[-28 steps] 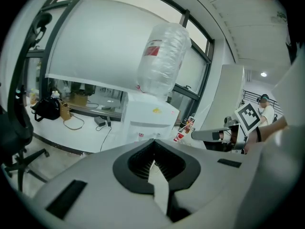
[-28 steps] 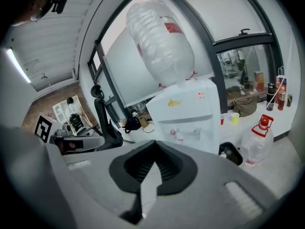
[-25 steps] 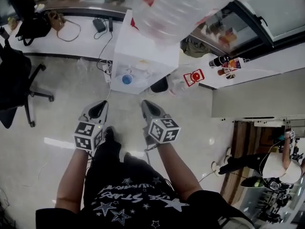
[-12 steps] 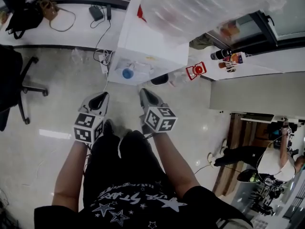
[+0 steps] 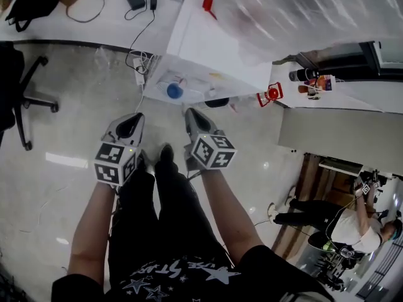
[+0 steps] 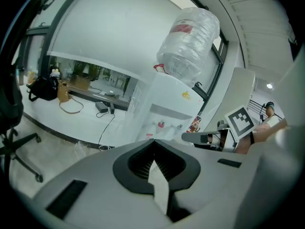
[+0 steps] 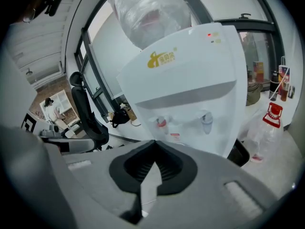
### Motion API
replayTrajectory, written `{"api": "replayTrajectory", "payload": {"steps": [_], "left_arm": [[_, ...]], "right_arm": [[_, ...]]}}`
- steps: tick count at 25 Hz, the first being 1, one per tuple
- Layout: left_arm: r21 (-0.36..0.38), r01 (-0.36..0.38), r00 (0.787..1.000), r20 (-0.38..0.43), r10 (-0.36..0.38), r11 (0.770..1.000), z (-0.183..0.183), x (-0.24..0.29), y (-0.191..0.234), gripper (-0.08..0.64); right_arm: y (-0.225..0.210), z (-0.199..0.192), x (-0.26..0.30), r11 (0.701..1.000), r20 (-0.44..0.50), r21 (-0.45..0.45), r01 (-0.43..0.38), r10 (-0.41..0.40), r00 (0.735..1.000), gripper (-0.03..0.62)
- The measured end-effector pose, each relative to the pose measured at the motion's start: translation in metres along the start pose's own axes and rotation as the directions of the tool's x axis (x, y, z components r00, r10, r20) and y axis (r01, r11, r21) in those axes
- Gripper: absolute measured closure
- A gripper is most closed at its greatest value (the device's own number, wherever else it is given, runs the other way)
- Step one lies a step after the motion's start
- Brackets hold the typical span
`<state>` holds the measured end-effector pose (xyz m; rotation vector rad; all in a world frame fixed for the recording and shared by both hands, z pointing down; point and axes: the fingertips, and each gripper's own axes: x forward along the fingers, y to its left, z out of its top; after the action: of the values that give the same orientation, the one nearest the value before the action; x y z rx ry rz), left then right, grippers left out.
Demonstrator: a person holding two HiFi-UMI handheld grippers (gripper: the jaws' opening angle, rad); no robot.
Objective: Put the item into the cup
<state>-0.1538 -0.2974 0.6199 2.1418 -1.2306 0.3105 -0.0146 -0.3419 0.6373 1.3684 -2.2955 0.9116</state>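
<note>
While ribbed left tongs [image 6: 155, 140] touch, right tongs [image 7: 155, 141] touch.

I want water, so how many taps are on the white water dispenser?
2, side by side on the white water dispenser's front: a red tap and a grey-blue tap.

The water bottle [image 5: 302, 11] on the dispenser [image 5: 214, 43] is only a blurred sheen, cut off by the head view's top edge. The office chair [image 5: 7, 87] runs off the left edge. Small bottles [image 5: 304, 75] at the counter [image 5: 359, 93] edge are too tiny to read. The right gripper [image 7: 153, 142] hides the dispenser's foot in its own view.
</note>
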Motion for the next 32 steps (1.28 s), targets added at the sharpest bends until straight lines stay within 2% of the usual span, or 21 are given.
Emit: {"api": "replayTrajectory", "payload": {"steps": [4, 18, 26, 32], "left_arm": [[-0.030, -0.009, 1.000, -0.008, 0.008, 1.000, -0.015, 0.015, 0.012, 0.555], [-0.023, -0.018, 0.997, -0.073, 0.016, 1.000, -0.037, 0.057, 0.045, 0.554], [-0.027, -0.015, 0.997, -0.082, 0.012, 1.000, -0.038, 0.078, 0.048, 0.555], [0.011, -0.009, 0.995, -0.097, 0.010, 1.000, -0.038, 0.091, 0.053, 0.555]], "right_arm": [[-0.003, -0.011, 0.024, 1.000, -0.010, 0.001, -0.016, 0.016, 1.000, 0.592], [-0.034, -0.024, 0.080, 0.995, 0.024, 0.104, 0.012, -0.014, 1.000, 0.592], [-0.050, -0.025, 0.105, 0.996, 0.013, 0.086, 0.025, -0.026, 1.000, 0.592], [-0.059, -0.031, 0.120, 0.998, -0.004, 0.038, 0.045, -0.045, 0.999, 0.592]]}}
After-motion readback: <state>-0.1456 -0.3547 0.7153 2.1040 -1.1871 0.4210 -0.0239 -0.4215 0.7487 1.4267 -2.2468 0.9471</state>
